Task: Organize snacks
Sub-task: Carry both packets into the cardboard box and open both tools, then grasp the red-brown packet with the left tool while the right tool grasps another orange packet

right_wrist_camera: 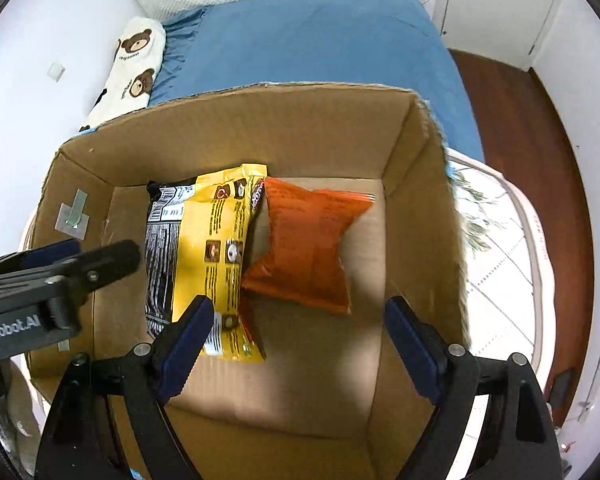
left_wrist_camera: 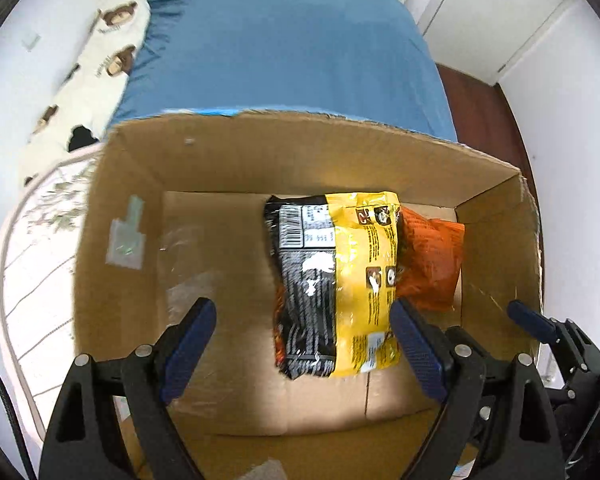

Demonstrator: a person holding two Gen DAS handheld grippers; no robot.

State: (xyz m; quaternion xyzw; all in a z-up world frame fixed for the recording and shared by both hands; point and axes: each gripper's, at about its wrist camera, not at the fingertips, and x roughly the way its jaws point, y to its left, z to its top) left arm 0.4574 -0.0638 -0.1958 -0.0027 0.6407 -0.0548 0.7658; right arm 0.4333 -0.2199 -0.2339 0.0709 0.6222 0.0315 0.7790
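Note:
An open cardboard box (left_wrist_camera: 112, 208) (right_wrist_camera: 428, 184) holds two snack bags on its floor. A black-and-yellow bag (left_wrist_camera: 336, 284) (right_wrist_camera: 204, 248) lies in the middle. An orange bag (left_wrist_camera: 428, 260) (right_wrist_camera: 304, 244) lies to its right, touching it. My left gripper (left_wrist_camera: 300, 332) is open and empty above the box, over the black-and-yellow bag. My right gripper (right_wrist_camera: 300, 332) is open and empty above the box, near the orange bag's near edge. The left gripper's finger also shows in the right wrist view (right_wrist_camera: 108, 260) at the left.
The box stands on a round white table (left_wrist_camera: 32, 280) (right_wrist_camera: 512, 264) with a leaf print. Behind it is a bed with a blue sheet (left_wrist_camera: 284, 52) (right_wrist_camera: 320, 40) and a bear-print pillow (left_wrist_camera: 96, 64) (right_wrist_camera: 136, 68). Brown wooden floor (right_wrist_camera: 520, 128) lies to the right.

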